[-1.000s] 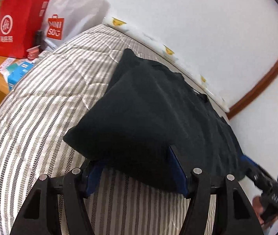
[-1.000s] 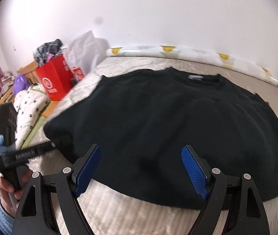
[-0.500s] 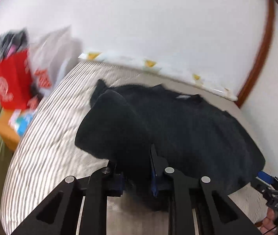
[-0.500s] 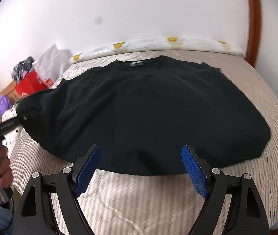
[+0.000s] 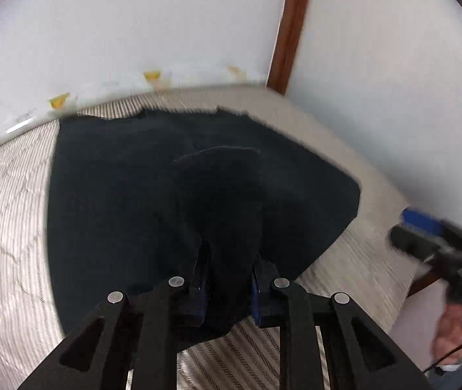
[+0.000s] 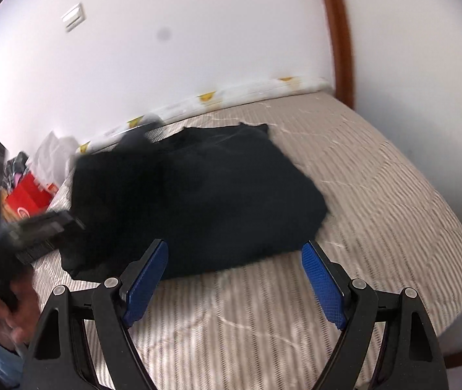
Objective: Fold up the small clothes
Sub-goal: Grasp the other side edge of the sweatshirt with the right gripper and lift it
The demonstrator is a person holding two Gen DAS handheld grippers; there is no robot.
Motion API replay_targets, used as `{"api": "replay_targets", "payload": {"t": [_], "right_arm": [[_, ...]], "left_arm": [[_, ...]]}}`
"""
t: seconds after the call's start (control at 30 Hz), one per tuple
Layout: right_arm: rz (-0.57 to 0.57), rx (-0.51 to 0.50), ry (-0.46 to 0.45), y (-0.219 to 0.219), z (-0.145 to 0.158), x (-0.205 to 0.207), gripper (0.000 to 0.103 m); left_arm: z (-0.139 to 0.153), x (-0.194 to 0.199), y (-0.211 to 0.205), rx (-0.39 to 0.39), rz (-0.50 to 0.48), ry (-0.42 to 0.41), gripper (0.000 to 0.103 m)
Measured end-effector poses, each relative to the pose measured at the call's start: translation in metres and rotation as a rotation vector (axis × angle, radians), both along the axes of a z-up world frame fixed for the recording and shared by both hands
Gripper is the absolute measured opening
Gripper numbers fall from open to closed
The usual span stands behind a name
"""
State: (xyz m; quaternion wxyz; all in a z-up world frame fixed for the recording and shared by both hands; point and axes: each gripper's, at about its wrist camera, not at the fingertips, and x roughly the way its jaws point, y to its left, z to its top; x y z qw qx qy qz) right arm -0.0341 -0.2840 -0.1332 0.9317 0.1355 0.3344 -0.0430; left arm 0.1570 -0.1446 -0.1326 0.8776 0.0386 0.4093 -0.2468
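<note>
With the left gripper (image 5: 227,279) clamped on the sweater's (image 5: 127,195) edge — right gripper (image 6: 234,276) apart, empty — that edge is best laid flat across ahead.

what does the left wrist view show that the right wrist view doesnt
Only the left wrist view shows the left gripper from behind, shut on a bunched fold of the black garment, and the right gripper blurred at the frame's right edge.

Only the right wrist view shows the right gripper open over bare bedding with nothing between its blue pads, the red shopping bag, a wall switch and the left hand.

Both show the garment, the striped bed cover, the printed bolster by the wall and the brown wooden trim.
</note>
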Motion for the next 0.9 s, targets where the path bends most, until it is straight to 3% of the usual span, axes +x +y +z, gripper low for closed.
{"api": "replay_targets", "payload": {"t": [0.07,0.13,0.2,0.37,0.4,0.47,0.67,0.7,0.83,0.9], "right_arm": [[-0.002,0.002,0.007,-0.002,-0.001,-0.002,0.084],[0.009,0.005,0.008,0.001,-0.001,0.001,0.084],[0.033,0.016,0.005,0.006,0.001,0.007,0.084],[0.145,0.046,-0.022,0.041,0.009,0.033,0.084],[0.161,0.059,-0.019,0.047,0.008,0.04,0.084],[0.186,0.102,0.002,0.06,0.002,0.058,0.084],[0.163,0.216,0.088,0.084,-0.034,0.117,0.084],[0.147,0.224,0.092,0.086,-0.04,0.127,0.079],[0.134,0.183,0.027,0.087,-0.034,0.144,0.027],[0.157,0.122,-0.022,0.085,-0.021,0.142,0.02]], "left_arm": [[0.001,-0.006,0.002,0.007,-0.021,-0.032,0.023],[0.009,-0.01,0.01,-0.037,-0.051,-0.021,0.031],[0.018,-0.015,0.026,-0.083,-0.068,-0.008,0.033],[0.028,-0.034,0.07,-0.076,-0.004,-0.056,0.043],[0.026,-0.037,0.082,-0.065,0.019,-0.054,0.044],[0.019,-0.038,0.098,-0.044,0.054,-0.044,0.06],[-0.016,-0.04,0.129,-0.039,0.117,0.029,0.064],[-0.021,-0.038,0.129,-0.043,0.121,0.038,0.064],[-0.03,-0.03,0.123,-0.051,0.122,0.036,0.064],[-0.031,-0.027,0.115,-0.06,0.106,0.031,0.064]]}}
